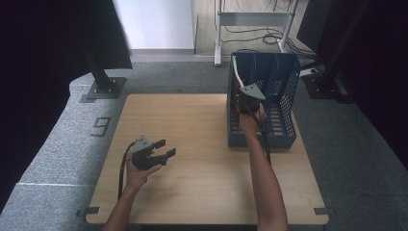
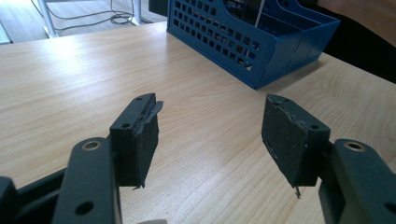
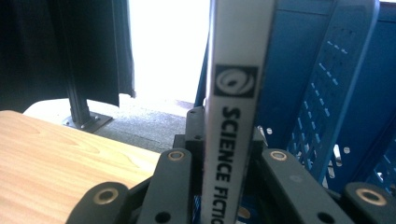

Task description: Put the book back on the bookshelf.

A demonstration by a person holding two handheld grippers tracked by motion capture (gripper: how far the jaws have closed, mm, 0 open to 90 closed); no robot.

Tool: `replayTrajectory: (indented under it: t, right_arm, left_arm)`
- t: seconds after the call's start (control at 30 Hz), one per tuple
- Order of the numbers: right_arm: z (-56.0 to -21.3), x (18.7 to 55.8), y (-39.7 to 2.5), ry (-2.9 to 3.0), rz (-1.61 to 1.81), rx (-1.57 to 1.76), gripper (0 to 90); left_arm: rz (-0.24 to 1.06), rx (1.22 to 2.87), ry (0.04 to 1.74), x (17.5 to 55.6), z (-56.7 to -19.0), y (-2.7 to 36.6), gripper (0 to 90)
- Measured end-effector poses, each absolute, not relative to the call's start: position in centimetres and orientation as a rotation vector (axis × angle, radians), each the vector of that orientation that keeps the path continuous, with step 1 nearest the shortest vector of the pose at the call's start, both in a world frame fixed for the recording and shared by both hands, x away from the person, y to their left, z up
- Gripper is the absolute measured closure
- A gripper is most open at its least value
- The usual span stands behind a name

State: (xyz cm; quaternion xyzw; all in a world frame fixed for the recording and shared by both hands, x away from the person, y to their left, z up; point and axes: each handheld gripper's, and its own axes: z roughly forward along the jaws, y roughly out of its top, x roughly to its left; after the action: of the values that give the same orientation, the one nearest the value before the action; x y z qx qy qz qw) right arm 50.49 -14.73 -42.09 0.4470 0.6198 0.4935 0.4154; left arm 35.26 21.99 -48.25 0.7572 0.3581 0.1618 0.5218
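On the left, the left claw (image 1: pixel 166 148) hovered over the bare wooden surface (image 1: pixel 192 144), jaws spread wide and holding nothing. To the right, the right claw (image 1: pixel 248 103) was clamped on the spine of a thin white book (image 3: pixel 236 93), held upright at the near left slot of the blue file rack (image 1: pixel 284 96). Judging by this, the book was nearly filed; lowering and releasing remained.
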Motion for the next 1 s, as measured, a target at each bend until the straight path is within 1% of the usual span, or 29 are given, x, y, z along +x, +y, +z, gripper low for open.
replayTrajectory:
  t: [0.23,0.43,0.63,0.73,1.0]
  right_arm:
    - [-42.2,50.8,-14.4,1.53,1.233,1.124,78.9]
    - [-42.1,50.6,-14.4,1.549,1.255,1.125,73.0]
    - [-41.9,50.2,-14.3,1.583,1.278,1.109,61.7]
    - [-42.0,49.8,-14.4,1.568,1.307,1.091,58.5]
    - [-42.2,49.1,-15.3,1.584,1.356,1.115,54.0]
  left_arm:
    - [0.39,1.805,0.859,35.2,-48.2,22.2,36.8]
    - [0.386,1.81,0.857,35.2,-48.1,22.1,36.7]
    - [0.382,1.817,0.857,35.3,-48.2,22.0,36.6]
    - [0.384,1.82,0.854,35.2,-48.2,21.9,36.5]
    - [0.385,1.824,0.854,35.2,-48.3,21.8,36.5]
